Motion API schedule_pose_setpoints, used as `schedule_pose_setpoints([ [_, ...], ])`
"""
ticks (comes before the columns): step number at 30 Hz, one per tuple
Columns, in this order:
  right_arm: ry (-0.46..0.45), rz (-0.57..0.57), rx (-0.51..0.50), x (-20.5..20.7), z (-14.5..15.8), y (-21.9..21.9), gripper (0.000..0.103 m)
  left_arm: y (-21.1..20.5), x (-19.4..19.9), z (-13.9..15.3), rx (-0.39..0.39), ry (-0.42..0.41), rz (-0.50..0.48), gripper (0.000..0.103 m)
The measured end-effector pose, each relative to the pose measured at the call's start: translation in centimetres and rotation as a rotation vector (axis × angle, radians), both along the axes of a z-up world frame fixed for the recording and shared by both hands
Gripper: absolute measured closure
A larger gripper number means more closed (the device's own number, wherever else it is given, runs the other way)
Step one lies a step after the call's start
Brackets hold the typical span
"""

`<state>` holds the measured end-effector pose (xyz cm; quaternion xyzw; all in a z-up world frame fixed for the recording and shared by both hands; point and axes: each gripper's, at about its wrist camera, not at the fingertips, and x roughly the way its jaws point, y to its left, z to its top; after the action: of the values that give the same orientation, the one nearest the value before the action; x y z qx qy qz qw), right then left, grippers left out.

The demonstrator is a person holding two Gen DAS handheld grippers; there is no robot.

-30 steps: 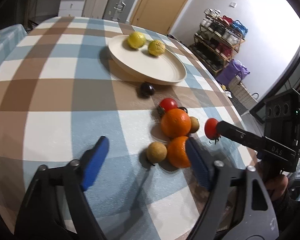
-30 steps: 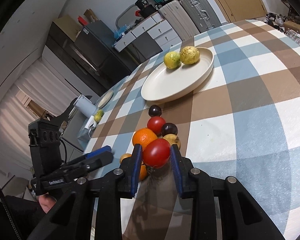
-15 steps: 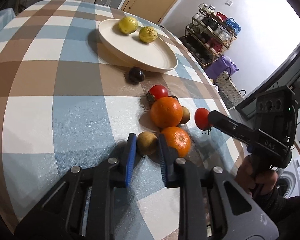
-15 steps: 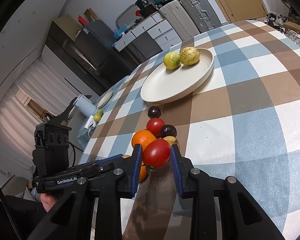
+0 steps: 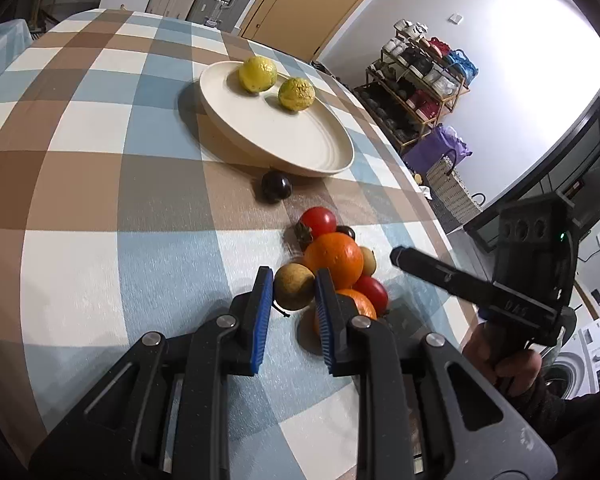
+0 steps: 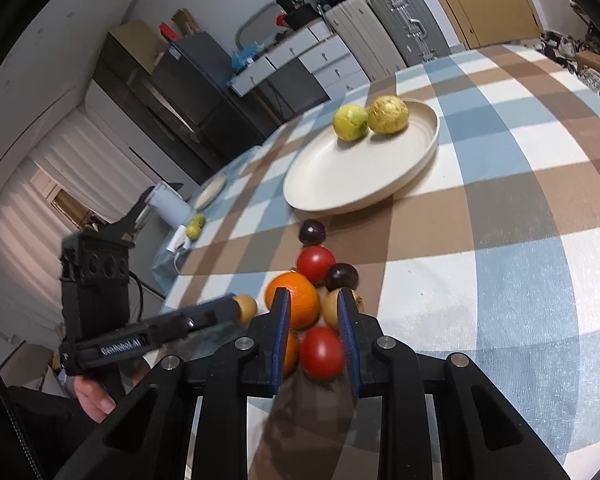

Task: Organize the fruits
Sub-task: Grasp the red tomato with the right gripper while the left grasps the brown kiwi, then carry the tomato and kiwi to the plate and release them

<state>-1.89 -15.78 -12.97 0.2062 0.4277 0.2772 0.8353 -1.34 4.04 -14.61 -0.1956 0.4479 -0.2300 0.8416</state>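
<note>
— Checkered tablecloth [image 5: 80,184], what lies there?
— Fruit heap beside plate [image 5: 300,148]. Left gripper [image 5: 290,294] clamps a brown fruit [image 5: 293,290]; right gripper [image 6: 312,316] is narrow, tomato [image 6: 323,352] loose between.

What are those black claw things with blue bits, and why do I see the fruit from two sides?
They are two hand-held grabbers; a person squeezes one in each hand. Each carries a camera, so one picture looks along the left gripper, the other along the right gripper. On the checked tablecloth sit a round cream plate with two yellow-green fruits, plus oranges and dark plums. The left jaws are shut on a small round brown fruit. The right jaws stand open around a shiny red tomato, which seems to rest on the cloth.
</note>
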Motion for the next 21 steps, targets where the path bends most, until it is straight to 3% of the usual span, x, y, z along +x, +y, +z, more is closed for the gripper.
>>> schedule_pose_setpoints([
  [10, 0.067, 0.047, -0.077, -0.8, -1.5, 0.8, 0.076, 1.6, 0.9, 1.6, -0.031, -0.037, 0.039, 0.084],
  [21, 0.108, 0.085, -0.059, -0.4, -2.3, 1.8, 0.072, 2.4, 2.5, 4.3, -0.033, -0.093, 0.055, 0.084],
])
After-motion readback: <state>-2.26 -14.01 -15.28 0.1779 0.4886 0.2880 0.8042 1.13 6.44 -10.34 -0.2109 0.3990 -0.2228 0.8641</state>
